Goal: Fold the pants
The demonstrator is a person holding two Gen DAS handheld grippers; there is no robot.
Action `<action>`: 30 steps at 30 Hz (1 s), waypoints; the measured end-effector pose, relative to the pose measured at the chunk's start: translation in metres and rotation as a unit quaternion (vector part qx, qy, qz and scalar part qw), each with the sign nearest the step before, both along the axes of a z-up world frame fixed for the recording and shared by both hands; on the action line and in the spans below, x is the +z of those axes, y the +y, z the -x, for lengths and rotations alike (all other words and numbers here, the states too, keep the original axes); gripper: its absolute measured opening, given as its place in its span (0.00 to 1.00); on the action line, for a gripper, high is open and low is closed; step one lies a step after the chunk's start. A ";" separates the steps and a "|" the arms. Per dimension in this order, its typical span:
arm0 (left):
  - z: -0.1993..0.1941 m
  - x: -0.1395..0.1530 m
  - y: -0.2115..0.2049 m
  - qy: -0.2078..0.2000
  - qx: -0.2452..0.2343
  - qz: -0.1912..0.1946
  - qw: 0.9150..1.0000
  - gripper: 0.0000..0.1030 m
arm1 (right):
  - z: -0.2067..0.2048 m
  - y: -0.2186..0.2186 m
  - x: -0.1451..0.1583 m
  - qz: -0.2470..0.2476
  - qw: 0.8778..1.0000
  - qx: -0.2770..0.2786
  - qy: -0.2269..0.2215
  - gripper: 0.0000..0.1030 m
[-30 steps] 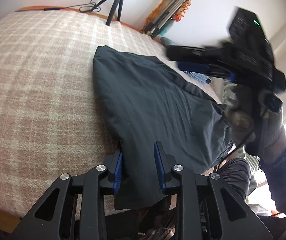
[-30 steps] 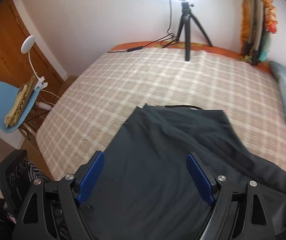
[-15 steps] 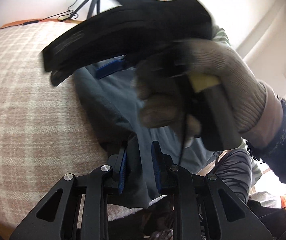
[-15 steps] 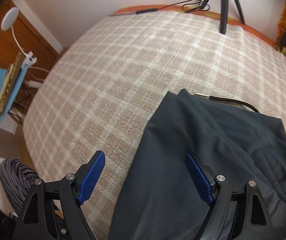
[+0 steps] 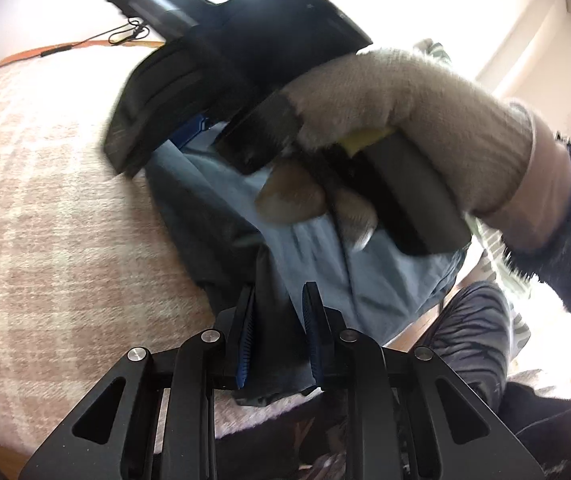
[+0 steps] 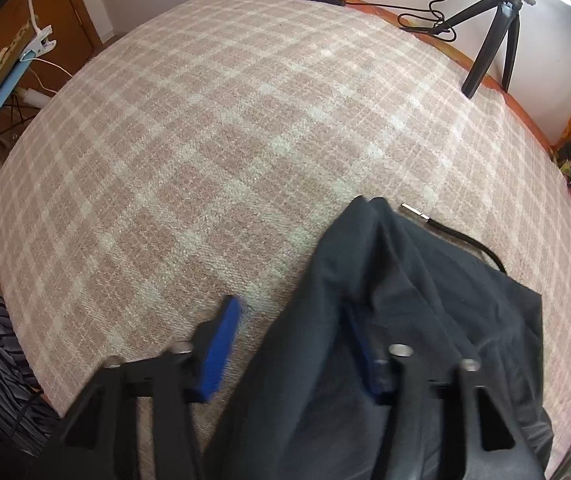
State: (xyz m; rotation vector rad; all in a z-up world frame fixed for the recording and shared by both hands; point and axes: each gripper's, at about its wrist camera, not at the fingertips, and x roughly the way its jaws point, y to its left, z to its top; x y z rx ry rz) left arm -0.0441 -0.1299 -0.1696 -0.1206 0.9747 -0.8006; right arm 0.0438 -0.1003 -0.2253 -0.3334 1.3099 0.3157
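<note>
Left gripper [image 5: 277, 330] — clamped on pants [image 5: 221, 216]

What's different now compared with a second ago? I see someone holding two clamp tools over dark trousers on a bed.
The right gripper swung across, in front of the left wrist camera, toward the left edge of the pants. Its fingers have narrowed, with the fabric edge now between them, though not yet clamped. The left gripper kept its pinch on the near hem, lifting it slightly. The plaid bedspread and tripod stayed put.
</note>
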 end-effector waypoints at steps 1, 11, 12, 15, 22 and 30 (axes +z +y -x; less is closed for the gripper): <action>0.004 0.000 0.003 -0.001 0.002 -0.005 1.000 0.27 | -0.001 -0.003 0.002 0.003 1.000 -0.001 -0.001 0.25; -0.009 -0.016 0.020 0.045 0.023 0.005 0.999 0.39 | -0.007 -0.041 0.010 -0.092 0.994 -0.064 0.003 0.04; -0.010 -0.014 0.019 0.043 0.019 0.011 0.999 0.26 | -0.006 -0.045 0.012 -0.104 0.992 -0.071 0.002 0.03; -0.009 -0.008 0.017 0.035 0.003 0.017 0.999 0.11 | -0.002 -0.059 0.019 -0.131 0.987 -0.090 -0.007 0.02; -0.002 0.019 -0.011 0.009 -0.052 0.047 0.998 0.08 | 0.014 -0.099 0.050 -0.189 0.973 -0.129 -0.041 0.01; -0.001 0.031 -0.053 0.016 -0.113 0.078 0.990 0.07 | 0.046 -0.157 0.088 -0.200 0.961 -0.163 -0.098 0.01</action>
